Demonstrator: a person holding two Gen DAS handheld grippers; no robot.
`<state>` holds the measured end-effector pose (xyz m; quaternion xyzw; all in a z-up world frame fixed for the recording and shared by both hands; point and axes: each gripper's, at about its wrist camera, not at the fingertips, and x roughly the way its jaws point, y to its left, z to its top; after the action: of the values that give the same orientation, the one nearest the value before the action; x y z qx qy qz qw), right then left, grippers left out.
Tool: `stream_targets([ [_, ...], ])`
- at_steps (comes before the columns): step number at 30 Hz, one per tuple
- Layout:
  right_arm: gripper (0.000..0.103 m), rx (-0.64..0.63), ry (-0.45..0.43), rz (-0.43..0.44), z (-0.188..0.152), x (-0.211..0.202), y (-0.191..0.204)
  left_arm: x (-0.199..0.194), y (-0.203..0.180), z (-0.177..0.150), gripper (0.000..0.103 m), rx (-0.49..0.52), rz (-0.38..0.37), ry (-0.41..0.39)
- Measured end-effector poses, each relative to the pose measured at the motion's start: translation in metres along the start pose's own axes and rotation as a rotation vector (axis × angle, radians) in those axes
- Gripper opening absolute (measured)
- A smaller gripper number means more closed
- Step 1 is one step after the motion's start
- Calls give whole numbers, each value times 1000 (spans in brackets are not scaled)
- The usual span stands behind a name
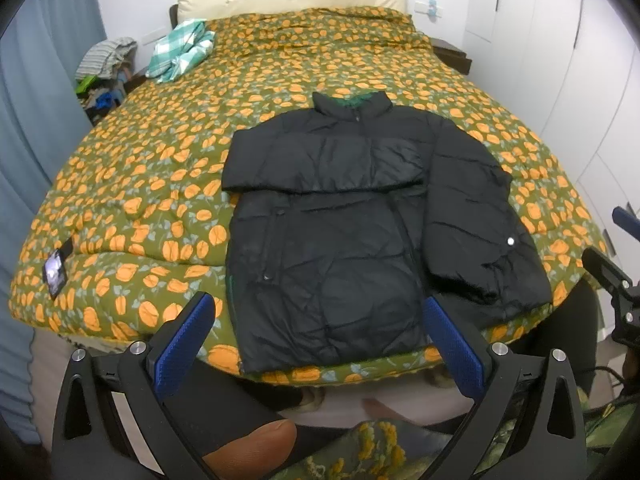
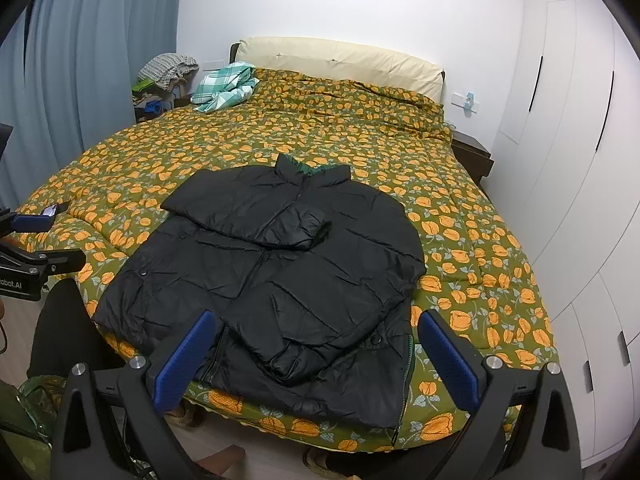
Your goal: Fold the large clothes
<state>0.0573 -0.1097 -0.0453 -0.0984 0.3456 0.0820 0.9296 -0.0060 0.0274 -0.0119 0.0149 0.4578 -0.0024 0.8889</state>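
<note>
The black puffer jacket [image 1: 328, 232] lies flat, front up, on the near part of the bed [image 1: 160, 184], filling the centre of both views; its collar [image 1: 352, 106] points toward the headboard [image 2: 340, 60] at the top of the frame, its hem sits at the bed's near edge, so its long axis runs from bottom to top of the picture; one sleeve [image 1: 320, 160] is folded across the chest, side to side; the other sleeve [image 1: 476, 216] runs down along the right side in the left wrist view, its cuff toward the lower right; the left gripper [image 1: 320, 348] hovers just short of the hem, fingers wide apart and holding nothing, the hem framed between them; the right gripper [image 2: 316, 360] stands likewise at the lower edge, spread wide and empty, with the lower sleeve's cuff [image 2: 292, 360] between its blue pads; judging by that, the right gripper is nearer this sleeve; a phone [image 1: 54, 274] lies at the left edge of the bed, a checked cloth [image 2: 224, 86] far up left
</note>
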Motion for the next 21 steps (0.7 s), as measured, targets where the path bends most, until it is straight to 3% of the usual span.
stream_targets([
  [21,103,-3,0,5,0,0,1,-2,-3,-3,103,9,-7,0],
])
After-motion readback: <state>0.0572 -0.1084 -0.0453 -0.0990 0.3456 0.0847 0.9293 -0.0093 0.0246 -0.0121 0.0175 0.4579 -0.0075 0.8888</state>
